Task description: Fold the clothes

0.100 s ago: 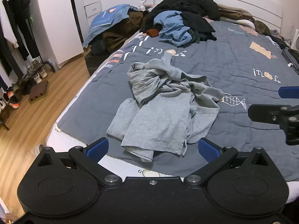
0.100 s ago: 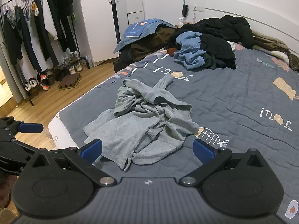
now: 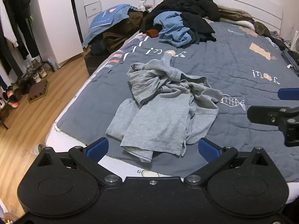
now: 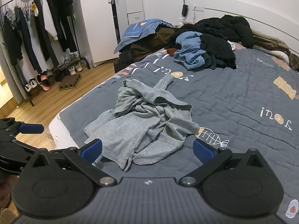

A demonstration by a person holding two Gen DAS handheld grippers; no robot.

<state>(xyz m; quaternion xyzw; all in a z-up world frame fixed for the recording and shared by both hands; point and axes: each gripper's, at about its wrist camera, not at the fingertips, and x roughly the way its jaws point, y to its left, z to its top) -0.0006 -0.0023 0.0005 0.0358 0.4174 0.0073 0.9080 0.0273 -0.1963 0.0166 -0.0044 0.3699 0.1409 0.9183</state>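
The left gripper (image 3: 152, 148) has its jaws spread wide and holds nothing; the right gripper (image 4: 147, 150) is likewise wide apart and empty. Neither touches cloth. A crumpled grey hoodie (image 3: 164, 108) lies on the quilt (image 3: 233, 71) just ahead of both, its near hem between the blue fingertips (image 3: 98, 147). The bed edge (image 3: 61, 140) runs left of the left gripper. Bare quilt stretches right of the hoodie; a clothes pile (image 4: 209, 46) sits well beyond.
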